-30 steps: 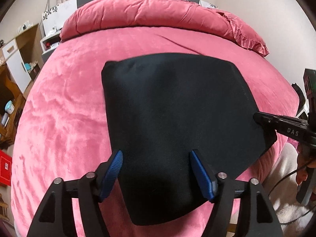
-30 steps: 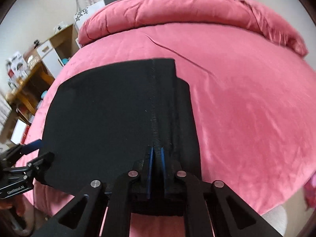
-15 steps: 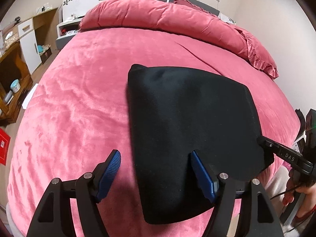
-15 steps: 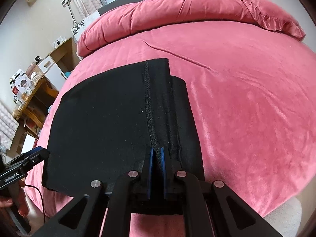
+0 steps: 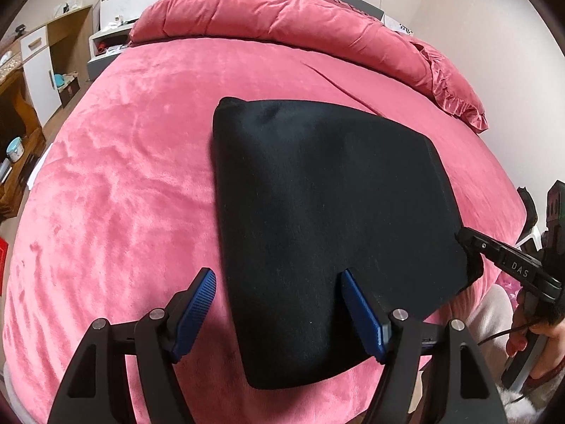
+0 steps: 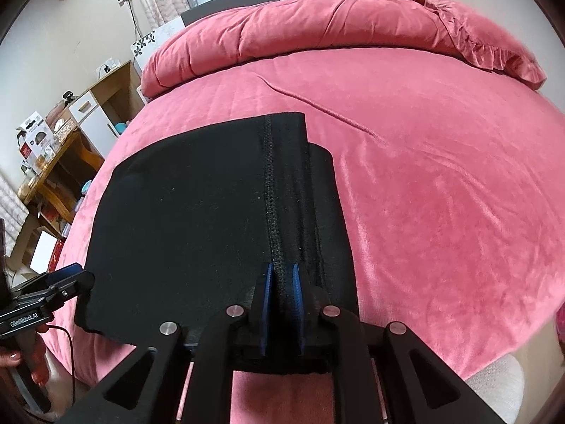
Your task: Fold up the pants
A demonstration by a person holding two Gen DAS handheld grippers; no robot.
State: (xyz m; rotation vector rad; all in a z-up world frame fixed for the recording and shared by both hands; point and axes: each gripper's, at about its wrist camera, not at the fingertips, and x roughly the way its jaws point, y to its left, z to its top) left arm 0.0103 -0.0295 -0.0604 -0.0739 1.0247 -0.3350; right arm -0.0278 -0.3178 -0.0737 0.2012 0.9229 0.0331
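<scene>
The black pants (image 5: 328,219) lie folded into a compact block on the pink bed, near its front edge. In the right wrist view the pants (image 6: 197,212) show a stitched seam running away from me. My right gripper (image 6: 281,282) is shut on the seam edge at the pants' near right corner; it also shows in the left wrist view (image 5: 469,243). My left gripper (image 5: 277,293) is open and empty, its blue pads spread above the pants' near left edge. It shows in the right wrist view (image 6: 70,275) at the left corner.
The pink bedspread (image 5: 123,194) covers the whole bed, with a rolled pink duvet (image 5: 282,21) and pillow at the head. Wooden shelves and a white cabinet (image 5: 31,67) stand to the left. A white stool (image 6: 494,381) is at the bed's front right.
My left gripper has shifted left off the pants' middle to their left edge and stayed open. My right gripper has kept its hold on the seam.
</scene>
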